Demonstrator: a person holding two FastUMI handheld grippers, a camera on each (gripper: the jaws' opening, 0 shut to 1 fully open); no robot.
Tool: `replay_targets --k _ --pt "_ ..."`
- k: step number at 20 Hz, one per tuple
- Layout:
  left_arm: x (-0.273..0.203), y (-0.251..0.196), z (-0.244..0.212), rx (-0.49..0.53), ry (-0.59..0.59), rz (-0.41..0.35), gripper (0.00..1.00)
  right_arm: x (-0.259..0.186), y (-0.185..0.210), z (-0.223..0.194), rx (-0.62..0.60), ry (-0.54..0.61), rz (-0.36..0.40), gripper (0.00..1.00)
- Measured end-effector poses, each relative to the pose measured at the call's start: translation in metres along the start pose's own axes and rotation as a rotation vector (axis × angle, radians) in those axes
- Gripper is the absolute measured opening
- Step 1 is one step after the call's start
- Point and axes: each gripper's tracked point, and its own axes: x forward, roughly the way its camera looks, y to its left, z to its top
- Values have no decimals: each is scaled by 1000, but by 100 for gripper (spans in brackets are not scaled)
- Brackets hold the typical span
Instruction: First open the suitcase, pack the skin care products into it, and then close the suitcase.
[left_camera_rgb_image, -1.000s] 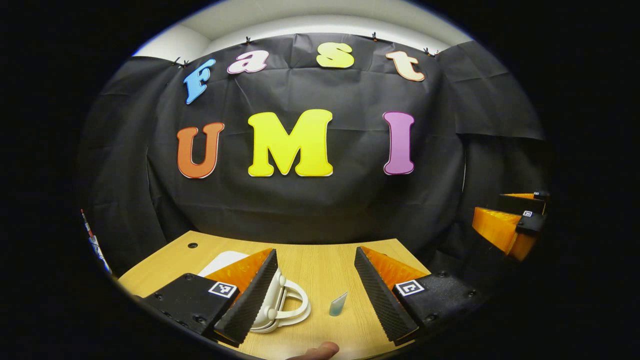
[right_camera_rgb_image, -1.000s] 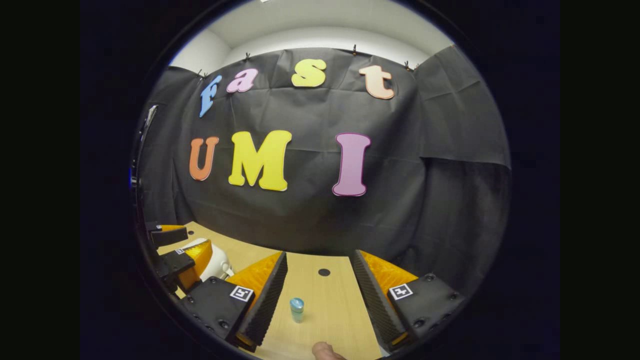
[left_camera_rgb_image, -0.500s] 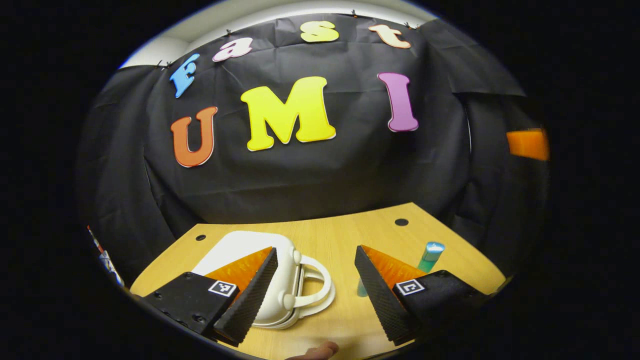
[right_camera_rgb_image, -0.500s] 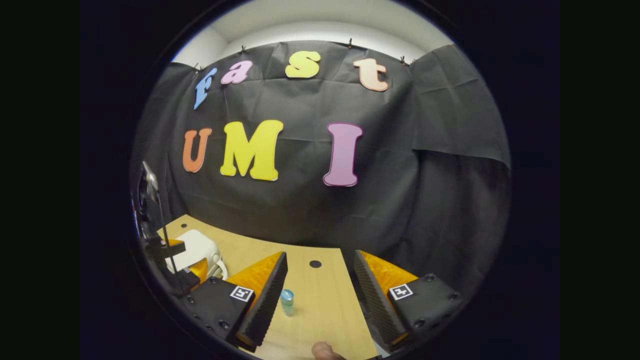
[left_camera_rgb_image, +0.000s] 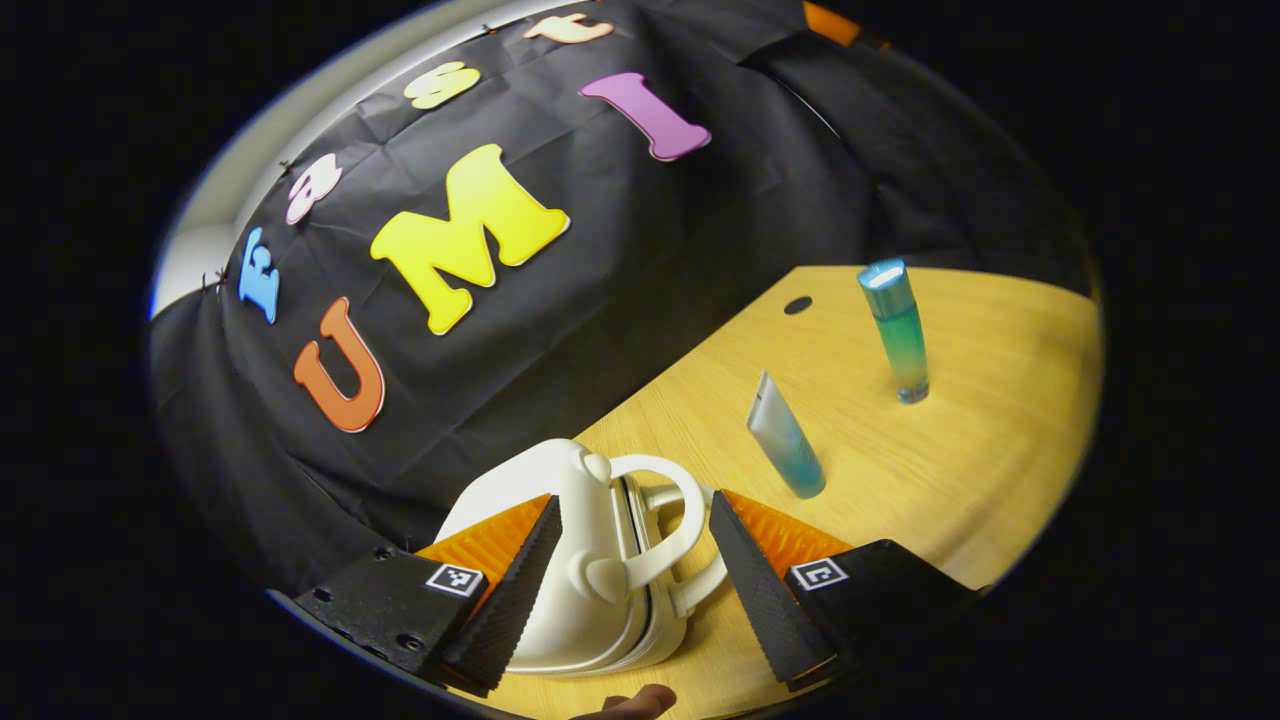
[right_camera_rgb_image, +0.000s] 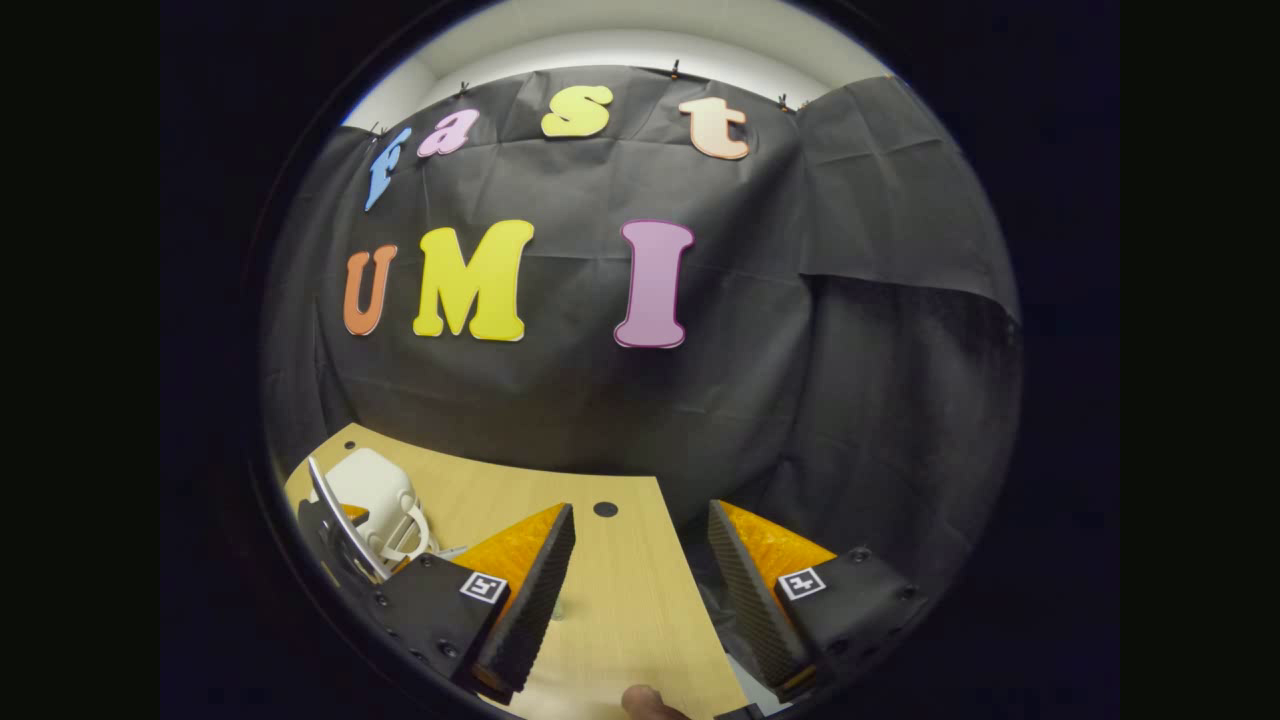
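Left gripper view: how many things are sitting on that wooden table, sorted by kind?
White suitcase: 1
Squeeze tube: 1
Tall bottle: 1
Total: 3, all on the table.

I see a light wooden table (left_camera_rgb_image: 960, 470) with a round cable hole (right_camera_rgb_image: 605, 509), black cloth (right_camera_rgb_image: 880, 300) draped behind it, clipped up under a pale wall (right_camera_rgb_image: 640, 30) lit from above.
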Motion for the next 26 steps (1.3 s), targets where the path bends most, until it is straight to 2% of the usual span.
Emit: replay_targets --k 6,9,11,13,14,19,25,26 --pt "24 -10 -21 228 51 16 95 4 -16 -21 9 37 -21 80" --pt "35 -11 -20 291 52 34 93 4 -26 -29 18 55 -35 80" --pt "41 -7 -15 339 29 73 88 3 -29 -32 22 65 -40 80" --pt "48 -10 -22 367 52 62 78 1 -31 -33 19 69 -44 80" --pt "49 -11 -23 383 67 63 66 0 -32 -34 18 71 -46 80" --pt "50 -18 -33 416 117 57 38 -10 -28 -36 3 78 -34 80" --pt "47 -12 -22 465 131 46 17 -24 -15 -31 -8 72 -4 80" --pt "45 -10 -17 473 129 48 11 -25 -11 -31 -12 71 3 80"
